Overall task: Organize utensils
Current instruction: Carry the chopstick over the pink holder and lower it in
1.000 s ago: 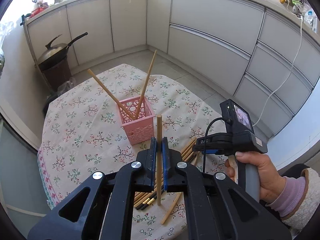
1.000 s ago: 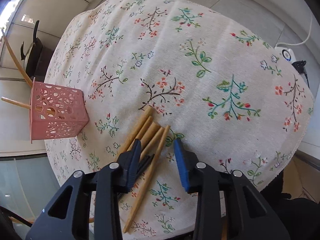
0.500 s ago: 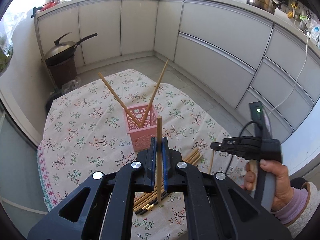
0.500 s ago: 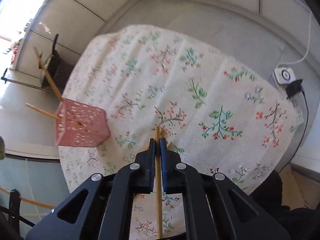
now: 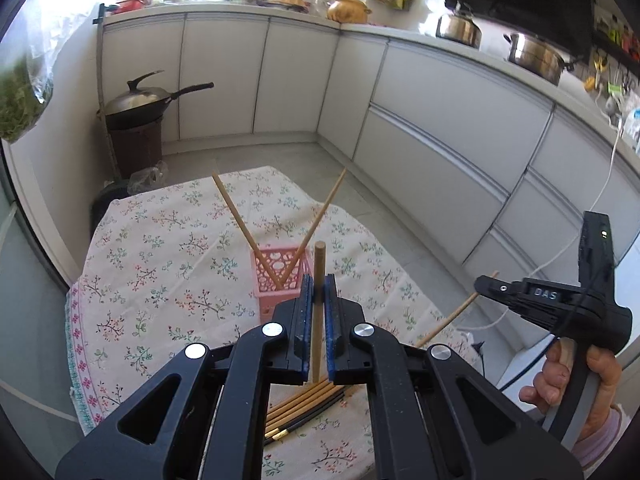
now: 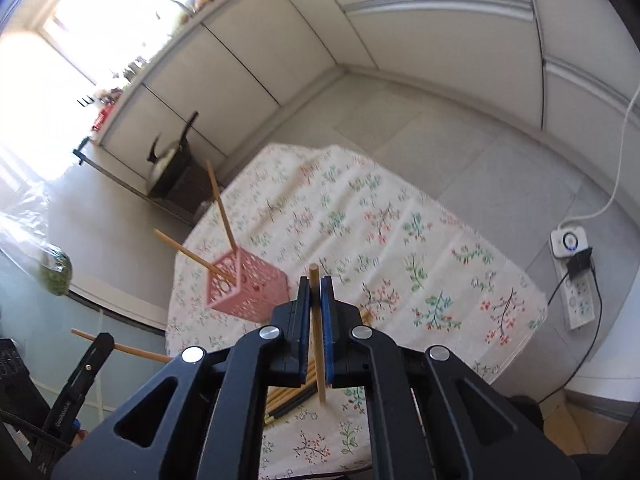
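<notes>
Between your left gripper (image 5: 319, 292) pads a bamboo chopstick (image 5: 318, 312) stands clamped, upright, its blunt end poking above the blue pads. Your right gripper (image 6: 316, 296) is closed the same way on a second chopstick (image 6: 317, 332), tilted slightly, its lower tip hanging clear of the cloth. Just below both, a loose bundle (image 5: 304, 404) of pale and black chopsticks lies on the counter (image 5: 160, 248) near its front edge.

Farther on, the pink basket (image 5: 280, 280) sits toward the middle of the flowered cloth, with two chopsticks leaning apart in a V from it. Bare cloth surrounds it on every side, and the counter's rounded edge drops to open floor ahead and right.

Only the left view shows your right hand (image 5: 576, 380) on its handle, with the held stick jutting out sideways. Only the right view shows the power strip (image 6: 576, 280) on the floor by the counter's right edge, and the left gripper's stick at lower left.

Beyond, white cabinets line the walls.
</notes>
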`<action>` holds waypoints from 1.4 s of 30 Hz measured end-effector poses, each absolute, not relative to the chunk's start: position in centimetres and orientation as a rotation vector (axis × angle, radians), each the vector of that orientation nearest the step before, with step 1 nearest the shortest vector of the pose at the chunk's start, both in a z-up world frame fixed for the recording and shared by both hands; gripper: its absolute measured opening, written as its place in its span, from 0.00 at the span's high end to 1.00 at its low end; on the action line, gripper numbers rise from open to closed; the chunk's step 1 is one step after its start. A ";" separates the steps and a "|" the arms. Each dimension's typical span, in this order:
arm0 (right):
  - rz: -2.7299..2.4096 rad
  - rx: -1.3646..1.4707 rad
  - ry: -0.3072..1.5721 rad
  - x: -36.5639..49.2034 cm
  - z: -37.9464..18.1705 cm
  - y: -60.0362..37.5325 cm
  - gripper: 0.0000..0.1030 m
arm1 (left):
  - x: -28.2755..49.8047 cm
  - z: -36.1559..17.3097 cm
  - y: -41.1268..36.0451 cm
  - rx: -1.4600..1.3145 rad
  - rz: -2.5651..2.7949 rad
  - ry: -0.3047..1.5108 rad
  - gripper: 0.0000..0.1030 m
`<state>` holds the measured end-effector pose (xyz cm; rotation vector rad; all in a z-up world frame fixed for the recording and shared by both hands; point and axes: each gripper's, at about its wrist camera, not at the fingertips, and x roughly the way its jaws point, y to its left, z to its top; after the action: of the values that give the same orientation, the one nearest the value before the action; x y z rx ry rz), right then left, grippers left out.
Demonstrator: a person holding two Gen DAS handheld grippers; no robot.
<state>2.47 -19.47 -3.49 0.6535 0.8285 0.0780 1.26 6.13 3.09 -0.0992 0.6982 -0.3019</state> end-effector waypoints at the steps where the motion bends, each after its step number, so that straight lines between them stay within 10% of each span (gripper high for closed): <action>1: 0.082 0.656 0.810 2.4 -2.8 -19.7 0.95 | 1.3 3.4 6.2 -0.110 -0.298 0.687 0.95; 19: 0.180 0.714 0.617 5.8 6.3 -20.9 0.95 | 4.7 12.2 10.1 -0.283 -0.173 0.469 0.95; 28: 0.227 0.661 0.637 8.4 6.9 -18.1 0.95 | 9.1 8.2 10.5 -0.304 -0.137 0.561 0.94; 32: 0.230 0.649 0.653 9.2 6.3 -17.3 0.95 | 9.7 6.8 11.5 -0.353 -0.140 0.585 0.72; 42: 0.227 0.643 0.683 10.3 5.3 -16.3 0.95 | 8.6 7.9 12.6 -0.372 -0.103 0.531 0.67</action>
<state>10.25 -16.32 5.27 0.6429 0.6833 0.2269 8.62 12.64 7.89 -0.3717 0.5309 -0.1027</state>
